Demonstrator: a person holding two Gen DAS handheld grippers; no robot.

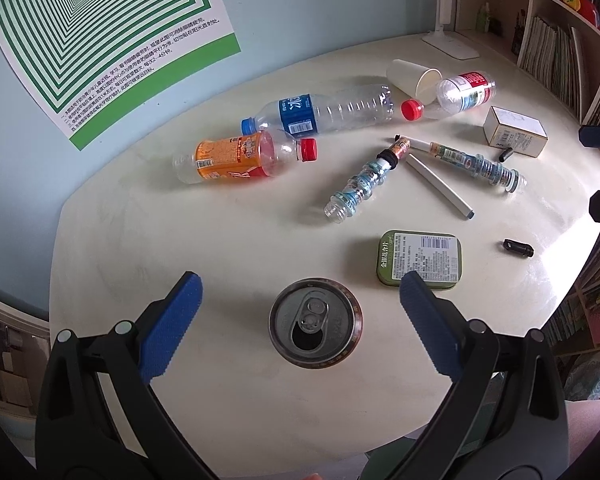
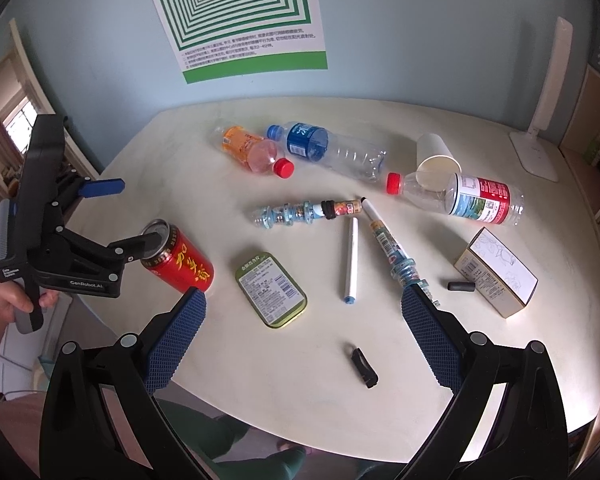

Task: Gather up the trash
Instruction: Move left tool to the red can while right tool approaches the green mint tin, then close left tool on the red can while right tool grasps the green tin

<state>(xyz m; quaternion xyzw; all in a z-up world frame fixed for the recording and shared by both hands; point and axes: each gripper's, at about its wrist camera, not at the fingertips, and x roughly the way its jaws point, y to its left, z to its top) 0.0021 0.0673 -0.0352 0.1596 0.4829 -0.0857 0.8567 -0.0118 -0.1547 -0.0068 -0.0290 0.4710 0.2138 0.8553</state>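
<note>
A red drink can [image 1: 315,323] stands upright on the cream table [image 1: 180,240], its opened top between the wide-open fingers of my left gripper [image 1: 300,294], not touched. In the right wrist view the same can [image 2: 179,259] sits at the table's left edge with the left gripper [image 2: 130,220] around its top. My right gripper [image 2: 304,310] is open and empty above the front of the table. Other trash lies around: a green tin [image 2: 271,289], an orange bottle [image 2: 252,151], a blue-label bottle [image 2: 324,150], a red-label bottle [image 2: 464,196], a paper cup [image 2: 436,156], twisted bottles [image 2: 288,213].
A white marker [image 2: 352,260], a small carton [image 2: 496,276] and black caps [image 2: 364,368] lie on the table. A white lamp [image 2: 540,148] stands at the back right. Shelves with books [image 1: 548,44] line the right side. A green poster [image 2: 236,12] hangs on the wall.
</note>
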